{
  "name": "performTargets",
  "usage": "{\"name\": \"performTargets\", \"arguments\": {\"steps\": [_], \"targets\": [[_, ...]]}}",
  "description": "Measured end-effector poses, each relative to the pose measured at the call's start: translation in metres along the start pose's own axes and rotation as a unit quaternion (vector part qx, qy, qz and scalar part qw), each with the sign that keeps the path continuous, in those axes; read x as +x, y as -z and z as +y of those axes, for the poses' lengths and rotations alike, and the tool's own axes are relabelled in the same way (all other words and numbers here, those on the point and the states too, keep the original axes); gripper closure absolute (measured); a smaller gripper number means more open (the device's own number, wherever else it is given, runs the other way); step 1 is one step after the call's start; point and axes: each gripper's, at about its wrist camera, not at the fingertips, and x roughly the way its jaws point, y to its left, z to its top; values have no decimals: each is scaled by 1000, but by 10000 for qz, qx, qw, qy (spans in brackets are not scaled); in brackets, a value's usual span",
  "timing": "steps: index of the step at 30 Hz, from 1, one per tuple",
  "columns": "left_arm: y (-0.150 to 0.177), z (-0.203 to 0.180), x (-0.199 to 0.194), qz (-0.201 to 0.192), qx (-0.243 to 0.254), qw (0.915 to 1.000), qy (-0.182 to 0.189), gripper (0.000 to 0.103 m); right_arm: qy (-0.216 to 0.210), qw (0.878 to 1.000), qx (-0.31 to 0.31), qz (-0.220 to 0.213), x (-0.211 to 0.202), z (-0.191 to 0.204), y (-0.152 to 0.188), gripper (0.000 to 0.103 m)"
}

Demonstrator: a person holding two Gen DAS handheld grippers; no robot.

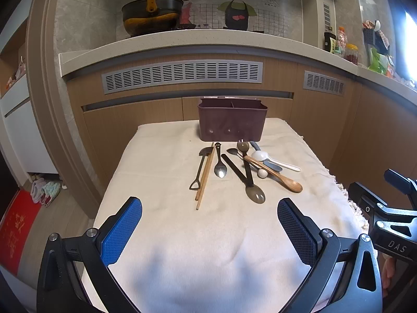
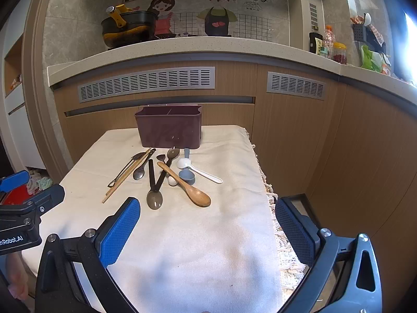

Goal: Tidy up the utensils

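A maroon divided utensil holder (image 1: 232,121) (image 2: 169,127) stands at the far end of a cream cloth. In front of it lie loose utensils: wooden chopsticks (image 1: 205,176) (image 2: 125,177), a steel spoon (image 1: 220,168) (image 2: 139,173), a dark shovel-shaped spoon (image 1: 199,168), two long grey-brown spoons (image 1: 256,195) (image 2: 154,199), a wooden spoon (image 1: 282,178) (image 2: 192,193), a white spoon (image 1: 271,160) (image 2: 200,172) and a grey-blue scoop (image 2: 186,176). My left gripper (image 1: 209,217) and my right gripper (image 2: 207,217) hover open over the near cloth, both empty. The right gripper's far finger hangs past the cloth's right edge.
The cream cloth (image 1: 208,247) (image 2: 195,247) covers a small table, fringed on its right edge (image 2: 273,208). Wooden cabinets with grey vents (image 1: 182,74) rise behind it. A counter above carries a black pot (image 1: 151,13) and jars (image 2: 338,52). A red mat (image 1: 15,232) lies on the floor at left.
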Motion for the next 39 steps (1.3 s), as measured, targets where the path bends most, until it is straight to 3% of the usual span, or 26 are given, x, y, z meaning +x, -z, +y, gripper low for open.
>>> {"name": "performTargets", "arguments": {"steps": [39], "targets": [[5,-4,4,26,40,10000,0,0,-76,9998,84,142,6,-3,3,0]]}}
